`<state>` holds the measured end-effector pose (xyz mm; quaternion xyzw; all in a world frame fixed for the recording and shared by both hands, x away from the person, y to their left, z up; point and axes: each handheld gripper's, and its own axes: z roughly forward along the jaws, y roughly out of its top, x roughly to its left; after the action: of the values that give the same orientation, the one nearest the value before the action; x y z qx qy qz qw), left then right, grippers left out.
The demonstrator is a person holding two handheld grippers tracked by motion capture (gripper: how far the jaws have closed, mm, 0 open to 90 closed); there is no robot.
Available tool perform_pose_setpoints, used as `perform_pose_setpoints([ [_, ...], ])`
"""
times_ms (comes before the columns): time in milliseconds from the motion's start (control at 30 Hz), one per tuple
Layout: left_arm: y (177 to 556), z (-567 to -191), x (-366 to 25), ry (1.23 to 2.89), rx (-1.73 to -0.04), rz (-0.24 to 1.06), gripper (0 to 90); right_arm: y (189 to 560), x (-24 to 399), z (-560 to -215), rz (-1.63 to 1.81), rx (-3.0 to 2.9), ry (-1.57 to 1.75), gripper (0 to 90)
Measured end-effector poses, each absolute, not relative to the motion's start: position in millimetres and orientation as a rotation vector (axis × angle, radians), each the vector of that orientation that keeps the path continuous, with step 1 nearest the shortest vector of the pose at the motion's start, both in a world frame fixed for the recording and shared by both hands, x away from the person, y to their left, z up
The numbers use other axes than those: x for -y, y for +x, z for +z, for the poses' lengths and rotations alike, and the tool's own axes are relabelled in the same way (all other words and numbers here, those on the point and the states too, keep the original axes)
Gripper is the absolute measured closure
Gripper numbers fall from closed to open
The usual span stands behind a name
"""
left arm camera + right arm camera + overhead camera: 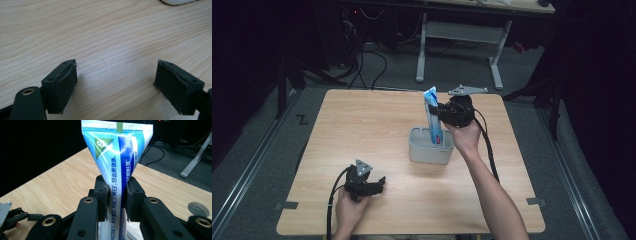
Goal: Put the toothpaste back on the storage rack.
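A blue and white toothpaste tube (432,116) stands upright with its lower end inside a light grey holder (430,146) near the middle of the wooden table. My right gripper (438,113) is shut on the tube's upper half, and in the right gripper view the two black pads (131,198) squeeze the tube (116,165) just below its flat crimped end. My left gripper (380,184) rests low near the table's front left, open, with only bare wood between its jaws (116,82) in the left gripper view.
The wooden table (362,130) has wide bare room to the left and front of the holder. A pale rounded edge (178,2) shows at the top of the left gripper view. On the floor beyond stand a desk frame (459,35) and cables.
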<state>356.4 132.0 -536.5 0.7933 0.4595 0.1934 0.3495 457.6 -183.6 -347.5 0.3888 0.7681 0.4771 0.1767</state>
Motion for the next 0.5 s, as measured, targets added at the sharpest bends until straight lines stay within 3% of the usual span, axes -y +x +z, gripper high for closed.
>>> perform_pose_setpoints([
  [500,356,-537,-132,2.056,-1.190,0.502,18.3,458,177,-369,1.283,-2.226,1.089,74.4],
])
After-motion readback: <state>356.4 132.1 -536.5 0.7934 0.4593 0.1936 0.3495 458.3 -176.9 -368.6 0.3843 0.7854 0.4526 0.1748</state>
